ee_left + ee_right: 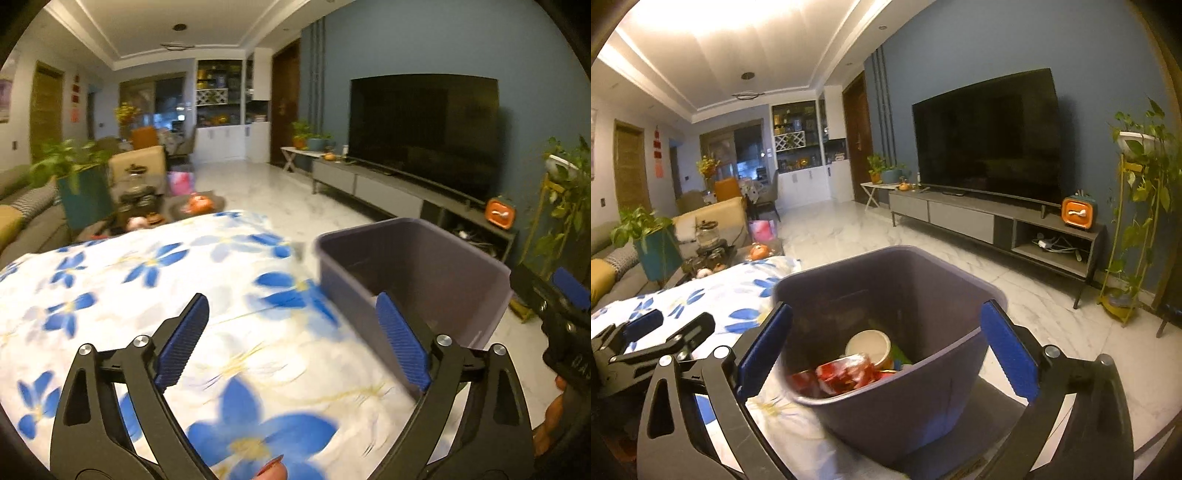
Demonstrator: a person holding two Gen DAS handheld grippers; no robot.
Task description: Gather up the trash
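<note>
A purple-grey bin (886, 417) stands at the right end of a surface covered by a white cloth with blue flowers (147, 295). Inside it lie a paper cup (868, 345), a red wrapper (846, 374) and a green scrap (900, 355). My right gripper (885, 304) hangs open over the bin's mouth, with nothing between its pads. My left gripper (291, 299) is open and empty above the cloth, just left of the bin (424, 266). It also shows at the left edge of the right wrist view, as the left gripper (670, 325). No loose trash shows on the cloth.
A large television (990, 133) stands on a low grey cabinet (979, 221) along the blue wall, with a plant stand (1126, 236) to its right. Beyond the cloth are a low table with tea things (713, 251), a potted plant (77, 184) and a sofa (22, 214). White marble floor (849, 236) lies between.
</note>
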